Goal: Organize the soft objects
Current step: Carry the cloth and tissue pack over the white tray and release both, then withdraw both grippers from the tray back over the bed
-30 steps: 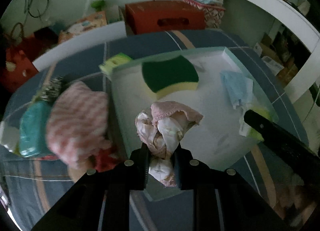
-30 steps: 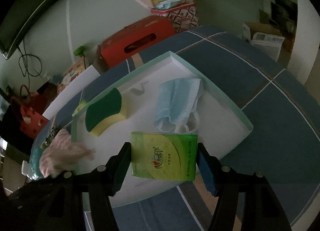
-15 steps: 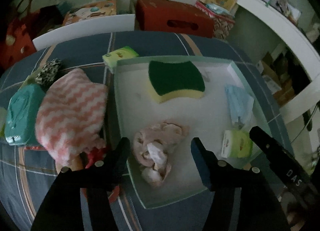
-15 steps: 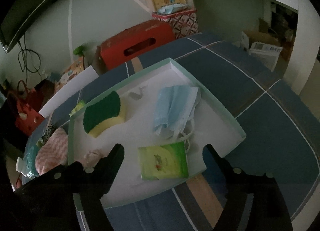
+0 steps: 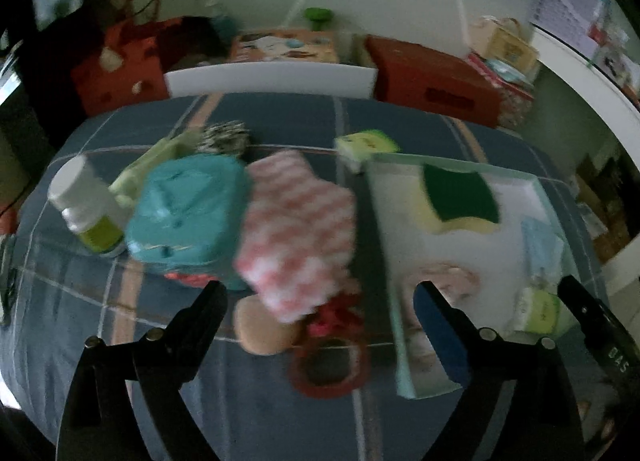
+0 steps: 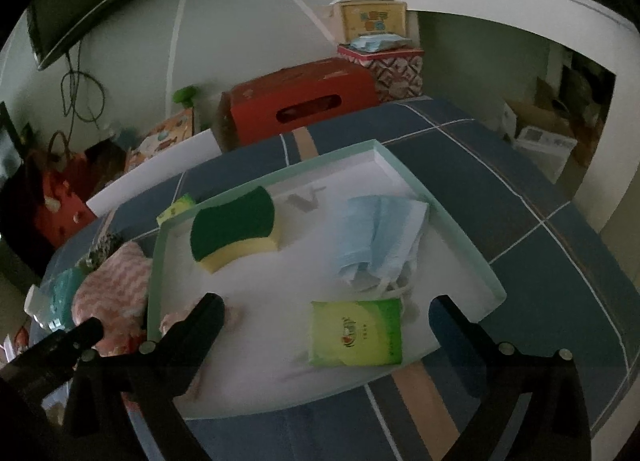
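Right wrist: tray (image 6: 460, 229) with sponge (image 6: 234, 229), masks (image 6: 376, 241)

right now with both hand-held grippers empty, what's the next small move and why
Probably ease the left hand-held gripper forward and down onto the pink-and-white zigzag cloth. Its jaws are opening with nothing between them, and that cloth lies just ahead on the bedspread, outside the white tray. The tray already holds the sponge, face masks, tissue pack and pink bundle.
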A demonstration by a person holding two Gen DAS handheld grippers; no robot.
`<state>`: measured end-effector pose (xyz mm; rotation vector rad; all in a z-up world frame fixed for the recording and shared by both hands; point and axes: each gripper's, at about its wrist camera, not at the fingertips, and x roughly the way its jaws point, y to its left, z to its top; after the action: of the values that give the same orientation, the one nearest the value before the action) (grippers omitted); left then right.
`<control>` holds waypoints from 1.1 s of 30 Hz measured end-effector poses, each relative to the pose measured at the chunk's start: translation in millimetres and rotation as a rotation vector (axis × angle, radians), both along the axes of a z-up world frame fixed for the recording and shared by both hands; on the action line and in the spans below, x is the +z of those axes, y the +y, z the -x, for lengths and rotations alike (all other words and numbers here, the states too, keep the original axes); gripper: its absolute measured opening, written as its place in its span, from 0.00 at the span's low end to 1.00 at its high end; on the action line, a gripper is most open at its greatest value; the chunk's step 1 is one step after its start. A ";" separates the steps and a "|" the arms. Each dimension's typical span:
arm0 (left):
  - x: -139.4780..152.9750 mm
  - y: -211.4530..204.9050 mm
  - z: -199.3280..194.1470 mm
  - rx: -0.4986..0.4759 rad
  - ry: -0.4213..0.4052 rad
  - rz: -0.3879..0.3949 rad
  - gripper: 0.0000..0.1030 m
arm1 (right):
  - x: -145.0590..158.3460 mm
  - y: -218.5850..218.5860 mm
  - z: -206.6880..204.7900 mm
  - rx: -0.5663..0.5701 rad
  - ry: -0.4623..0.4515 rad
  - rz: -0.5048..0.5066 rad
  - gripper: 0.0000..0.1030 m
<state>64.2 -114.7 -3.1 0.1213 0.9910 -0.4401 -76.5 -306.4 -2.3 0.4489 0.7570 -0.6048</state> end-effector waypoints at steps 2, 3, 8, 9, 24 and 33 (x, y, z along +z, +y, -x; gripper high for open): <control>-0.1 11.6 -3.7 0.027 0.005 0.007 0.92 | 0.4 5.1 -3.4 0.016 0.008 0.006 1.00; 0.4 18.5 -5.6 0.040 0.007 0.011 0.92 | 0.7 8.5 -5.4 0.026 0.012 0.010 1.00; 2.8 51.3 -11.8 0.096 0.013 0.042 0.92 | 0.5 25.9 -14.8 0.080 0.026 0.011 1.00; 3.6 58.5 -13.5 0.106 0.014 0.052 0.92 | 0.3 31.7 -17.8 0.096 0.028 0.013 1.00; -1.7 122.0 -32.3 0.236 0.031 0.053 0.96 | 8.2 110.6 -52.1 0.334 -0.074 -0.012 1.00; -10.9 119.9 -34.5 0.204 0.056 0.036 0.96 | 5.2 118.1 -52.1 0.274 -0.104 0.024 1.00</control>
<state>98.7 5.2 -14.1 -0.0243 1.0381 -0.2751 -24.4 -188.2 3.0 0.3443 0.6969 -0.3317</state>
